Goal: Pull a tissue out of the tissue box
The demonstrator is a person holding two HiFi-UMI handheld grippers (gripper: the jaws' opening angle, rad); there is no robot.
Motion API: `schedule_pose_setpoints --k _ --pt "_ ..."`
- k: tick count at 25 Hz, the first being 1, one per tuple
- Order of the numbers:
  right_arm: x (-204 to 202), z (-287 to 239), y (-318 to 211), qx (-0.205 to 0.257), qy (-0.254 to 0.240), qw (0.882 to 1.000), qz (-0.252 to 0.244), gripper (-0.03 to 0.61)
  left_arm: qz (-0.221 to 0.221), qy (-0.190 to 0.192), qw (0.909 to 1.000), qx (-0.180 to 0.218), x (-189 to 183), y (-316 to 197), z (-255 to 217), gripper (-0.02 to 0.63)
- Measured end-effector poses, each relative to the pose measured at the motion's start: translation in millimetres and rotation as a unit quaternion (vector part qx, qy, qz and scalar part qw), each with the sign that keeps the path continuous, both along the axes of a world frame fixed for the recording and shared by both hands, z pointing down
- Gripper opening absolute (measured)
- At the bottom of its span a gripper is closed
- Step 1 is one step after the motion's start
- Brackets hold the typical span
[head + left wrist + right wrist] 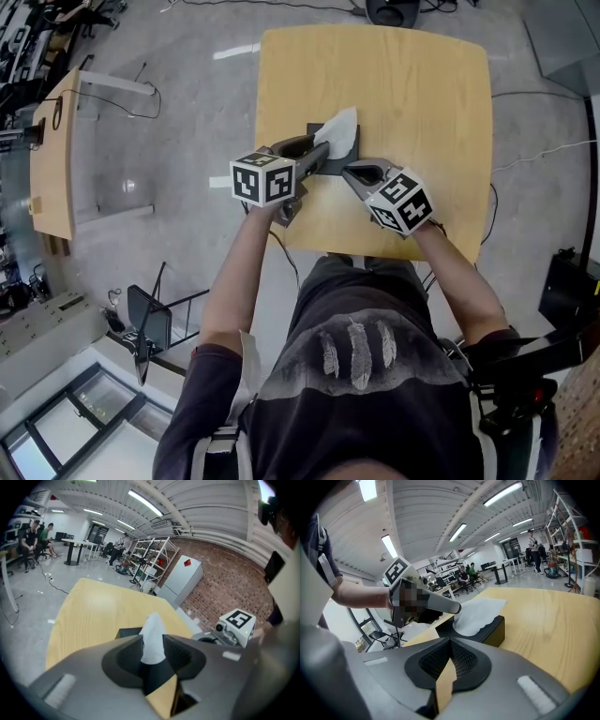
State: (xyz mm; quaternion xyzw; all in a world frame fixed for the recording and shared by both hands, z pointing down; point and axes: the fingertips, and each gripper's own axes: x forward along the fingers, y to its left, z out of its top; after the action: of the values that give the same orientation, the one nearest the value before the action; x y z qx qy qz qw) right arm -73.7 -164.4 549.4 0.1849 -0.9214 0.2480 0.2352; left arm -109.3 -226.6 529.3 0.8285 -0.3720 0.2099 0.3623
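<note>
We have the wooden table point(422, 84) under us, and near its front edge the black tissue box point(490, 629) lies flat. Our left gripper point(152, 641) reaches over the box with its jaws drawn nearly together on the tissue point(152, 637), pinching the white tuft that stands up from the slot. Our right gripper point(450, 643) sits just beside the box's near end, jaws closed on nothing; whether it touches the box we cannot tell. The tissue is light, soft and tears easily, so we judge the hold belongs low on the tuft, across several folds, with a straight upward pull. The box looks light too and may lift along unless steadied.
</note>
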Motion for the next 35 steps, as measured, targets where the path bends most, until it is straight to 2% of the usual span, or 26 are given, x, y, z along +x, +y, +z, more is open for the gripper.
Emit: schedule_pose_setpoints --k 5,9,13,15,17,18,20,30,32,35 --pt "0 0 -1 -0.001 -0.003 1.000 0.002 -0.003 0.002 0.005 0.9999 0.008 1 -3 -4 0.094" --pt "2 1 -1 -0.002 -0.005 1.000 0.001 -0.003 0.006 0.031 0.9990 0.033 5 -4 -18 0.059" --pt "2 1 -3 -0.002 -0.006 1.000 0.003 -0.003 0.028 0.043 0.9983 0.027 11 -2 -19 0.057" --pt "2 1 -3 -0.002 -0.006 1.000 0.003 -0.003 0.042 0.064 0.9967 0.026 17 1 -22 0.058" --pt "2 1 -3 -0.002 -0.006 1.000 0.003 -0.003 0.052 0.078 0.9953 0.024 21 3 -24 0.097" --pt "2 1 -3 -0.001 -0.006 1.000 0.004 -0.003 0.054 0.077 0.9954 0.021 21 3 -23 0.135" --pt "2 1 -4 -0.002 -0.006 1.000 0.004 -0.003 0.054 0.064 0.9964 0.014 19 2 -17 0.163" --pt "1 1 -5 -0.003 -0.011 1.000 0.004 -0.003 0.061 0.060 0.9963 -0.003 22 -4 -6 0.163" --pt "0 0 -6 -0.002 -0.010 1.000 0.003 -0.003 0.062 0.063 0.9961 0.000 23 -5 -8 0.150" --pt "-1 -1 -6 -0.002 -0.010 1.000 0.002 -0.003 0.063 0.058 0.9962 0.009 23 -8 -12 0.076"
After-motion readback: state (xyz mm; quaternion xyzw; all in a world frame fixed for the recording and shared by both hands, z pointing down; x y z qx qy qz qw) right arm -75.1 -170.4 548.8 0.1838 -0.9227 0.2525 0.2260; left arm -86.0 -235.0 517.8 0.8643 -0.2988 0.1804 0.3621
